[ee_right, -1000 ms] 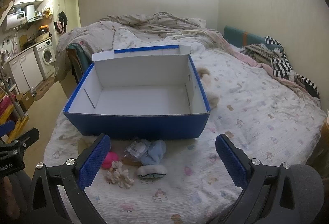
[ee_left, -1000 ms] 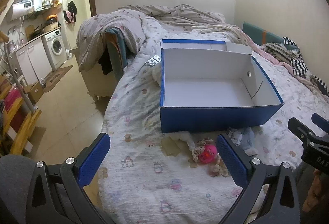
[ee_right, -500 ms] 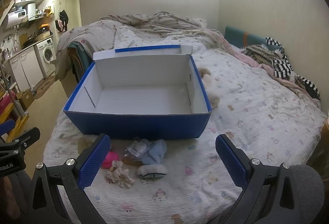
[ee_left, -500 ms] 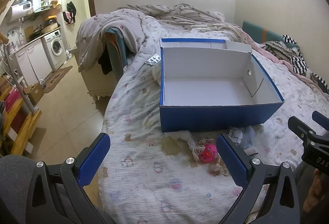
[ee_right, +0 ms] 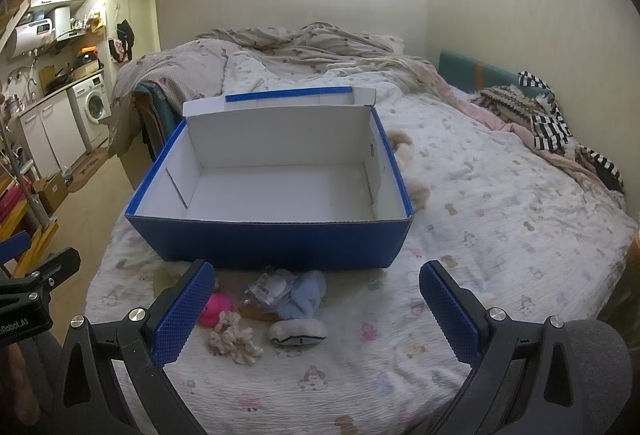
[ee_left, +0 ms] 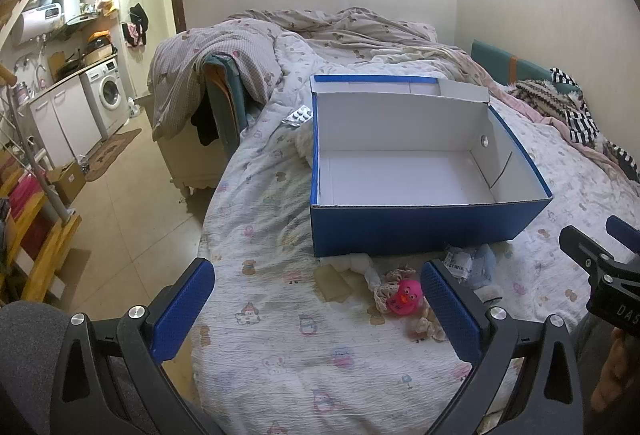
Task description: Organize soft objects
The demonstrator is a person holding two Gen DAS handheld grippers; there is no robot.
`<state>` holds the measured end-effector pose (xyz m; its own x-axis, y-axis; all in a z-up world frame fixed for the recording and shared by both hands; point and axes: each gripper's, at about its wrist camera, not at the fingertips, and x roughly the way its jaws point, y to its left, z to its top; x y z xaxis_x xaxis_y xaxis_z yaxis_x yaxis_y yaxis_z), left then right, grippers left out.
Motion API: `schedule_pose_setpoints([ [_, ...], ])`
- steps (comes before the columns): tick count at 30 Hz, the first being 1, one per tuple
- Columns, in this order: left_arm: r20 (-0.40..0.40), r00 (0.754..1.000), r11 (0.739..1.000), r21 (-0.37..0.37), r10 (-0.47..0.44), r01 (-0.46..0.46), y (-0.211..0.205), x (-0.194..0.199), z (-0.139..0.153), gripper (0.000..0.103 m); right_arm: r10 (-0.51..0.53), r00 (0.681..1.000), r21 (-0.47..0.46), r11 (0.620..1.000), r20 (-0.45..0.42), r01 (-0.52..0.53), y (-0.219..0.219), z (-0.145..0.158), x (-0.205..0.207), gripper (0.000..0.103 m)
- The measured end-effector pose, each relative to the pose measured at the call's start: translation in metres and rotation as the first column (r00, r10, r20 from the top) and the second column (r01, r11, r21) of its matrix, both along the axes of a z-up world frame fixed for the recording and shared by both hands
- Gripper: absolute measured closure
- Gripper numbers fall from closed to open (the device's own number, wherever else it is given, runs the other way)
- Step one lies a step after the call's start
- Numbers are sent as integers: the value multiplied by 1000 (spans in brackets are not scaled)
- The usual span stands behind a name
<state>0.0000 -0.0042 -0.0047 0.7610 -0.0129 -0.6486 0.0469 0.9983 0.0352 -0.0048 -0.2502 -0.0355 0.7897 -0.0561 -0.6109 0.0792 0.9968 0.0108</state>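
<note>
An empty blue box [ee_left: 420, 231] with a white inside stands on the bed; it also shows in the right wrist view [ee_right: 280, 241]. In front of it lie small soft things: a pink duck [ee_left: 406, 297] [ee_right: 216, 309], a cream scrunchie [ee_right: 236, 341], a light blue cloth [ee_right: 304, 293], a clear plastic packet [ee_right: 266, 287] and a white rolled sock [ee_right: 298, 329]. My left gripper [ee_left: 320, 311] is open and empty, above the bed's near edge, left of the pile. My right gripper [ee_right: 316, 313] is open and empty, just short of the pile.
A crumpled duvet [ee_left: 340, 31] covers the far bed. Striped clothes [ee_right: 548, 119] lie at the right. A blister pack [ee_left: 297, 115] lies left of the box, a beige plush [ee_right: 416, 183] right of it. The floor and a washing machine [ee_left: 106, 95] are at the left.
Both grippers have barely shifted; the box and the pile appear slightly lower in the views. Nothing was taken hold of or let go.
</note>
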Motion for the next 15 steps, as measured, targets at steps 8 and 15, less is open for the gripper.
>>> schedule_pose_setpoints([
  [8, 6, 1000, 1000, -7, -6, 6, 1, -2, 1, 0, -1, 1000, -5, 1000, -2, 1, 1, -1, 0, 0],
  [15, -11, 1000, 1000, -13, 7, -7, 3, 1, 0, 0, 2, 1000, 11, 1000, -4, -2, -1, -2, 0, 0],
])
